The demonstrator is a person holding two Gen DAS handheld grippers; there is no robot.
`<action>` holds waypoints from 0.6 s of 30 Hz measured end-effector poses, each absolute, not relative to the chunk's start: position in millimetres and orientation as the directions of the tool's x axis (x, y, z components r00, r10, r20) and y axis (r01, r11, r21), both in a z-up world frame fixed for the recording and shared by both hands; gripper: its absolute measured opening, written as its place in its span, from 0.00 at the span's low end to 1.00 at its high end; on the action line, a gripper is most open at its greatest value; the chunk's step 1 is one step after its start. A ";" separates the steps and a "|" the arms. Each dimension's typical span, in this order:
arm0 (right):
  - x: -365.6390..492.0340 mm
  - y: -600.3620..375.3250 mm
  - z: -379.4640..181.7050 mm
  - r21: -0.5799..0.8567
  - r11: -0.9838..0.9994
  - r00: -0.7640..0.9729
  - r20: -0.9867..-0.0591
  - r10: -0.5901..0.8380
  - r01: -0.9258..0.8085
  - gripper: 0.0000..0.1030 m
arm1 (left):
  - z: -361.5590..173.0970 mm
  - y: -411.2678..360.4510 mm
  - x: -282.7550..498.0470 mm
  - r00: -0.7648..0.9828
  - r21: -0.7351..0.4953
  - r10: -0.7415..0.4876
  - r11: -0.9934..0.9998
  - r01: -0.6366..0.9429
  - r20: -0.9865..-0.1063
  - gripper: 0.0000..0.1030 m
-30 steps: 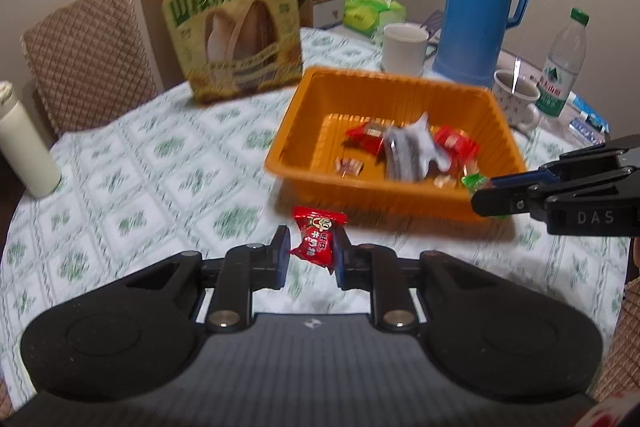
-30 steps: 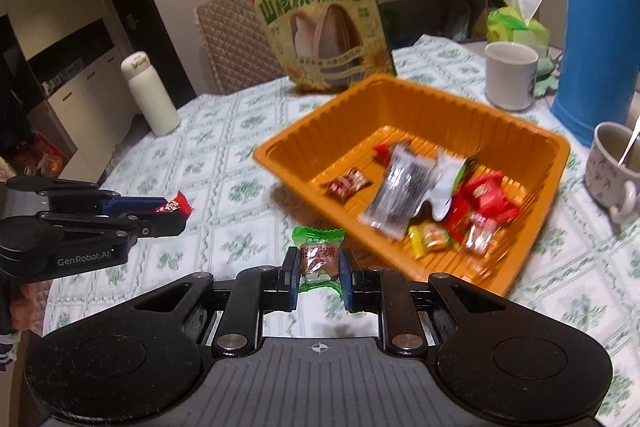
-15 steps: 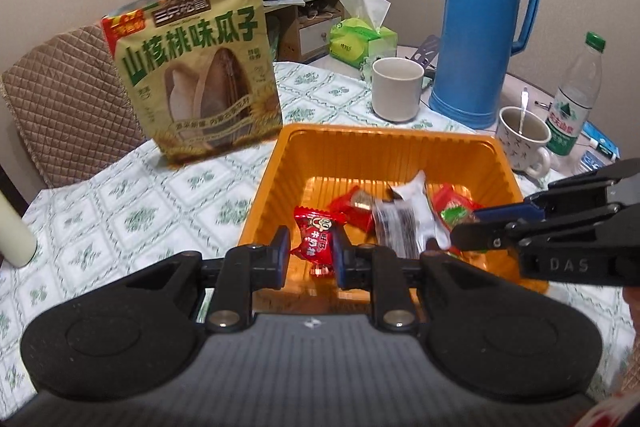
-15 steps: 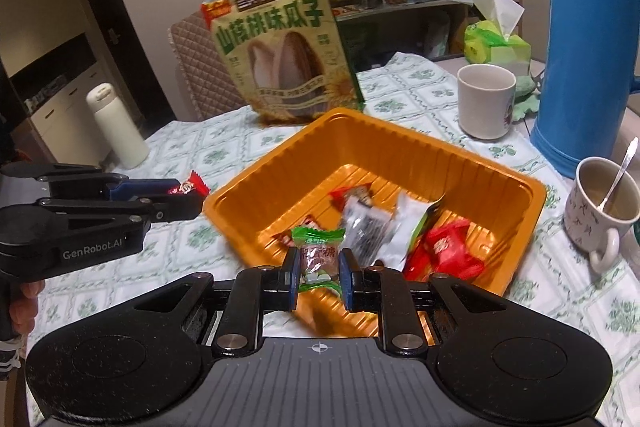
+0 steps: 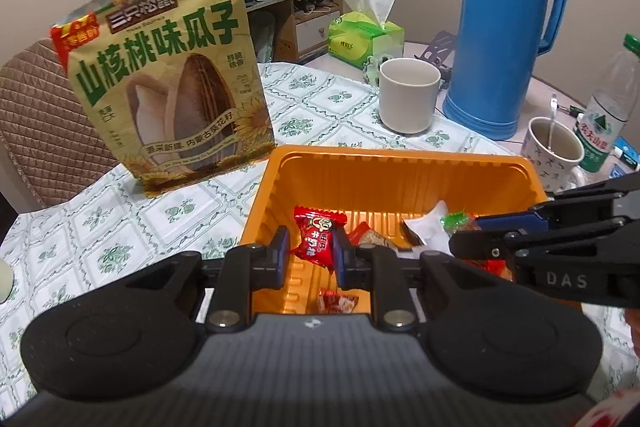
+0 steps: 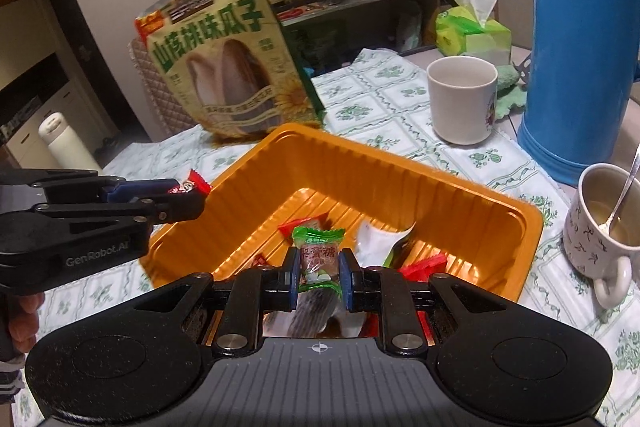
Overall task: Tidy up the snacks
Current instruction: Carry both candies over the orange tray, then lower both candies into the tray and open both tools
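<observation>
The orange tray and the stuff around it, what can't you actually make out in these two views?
- Orange tray, left wrist view: near rim and part of its snack pile hidden by both tongs' bodies.
- Silver packet, right wrist view: mostly behind the right tongs and their green candy.
- Water bottle, left wrist view: cut off at the right edge.
- Blue thermos, right wrist view: top cropped.

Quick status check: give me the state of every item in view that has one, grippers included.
Left gripper: shut on red candy, over the tray.
Right gripper: shut on green candy, over the tray.
Orange tray: upright, holding several wrapped snacks.
Seed bag: standing upright behind the tray.
White mug: upright, looks empty.
Patterned mug: holds liquid and a spoon.
Blue thermos: upright, lid on.
</observation>
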State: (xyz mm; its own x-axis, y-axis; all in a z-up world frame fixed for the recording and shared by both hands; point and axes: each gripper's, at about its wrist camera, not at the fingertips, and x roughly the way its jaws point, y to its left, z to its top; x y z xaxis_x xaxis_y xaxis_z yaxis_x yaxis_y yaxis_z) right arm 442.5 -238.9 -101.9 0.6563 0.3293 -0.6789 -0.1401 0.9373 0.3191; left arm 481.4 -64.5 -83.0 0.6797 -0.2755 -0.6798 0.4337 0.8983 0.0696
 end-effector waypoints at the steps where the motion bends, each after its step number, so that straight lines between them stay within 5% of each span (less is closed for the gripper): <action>1: 444.2 -240.3 -102.6 0.320 0.937 0.656 -0.679 0.328 -0.137 0.20 | -84.2 -66.2 484.6 0.679 0.069 -0.276 0.898 0.434 -0.681 0.19; 18: 449.9 -258.9 -106.4 0.358 0.926 0.653 -0.676 0.343 -0.116 0.20 | -101.6 -66.2 496.6 0.663 0.048 -0.267 0.908 0.416 -0.700 0.22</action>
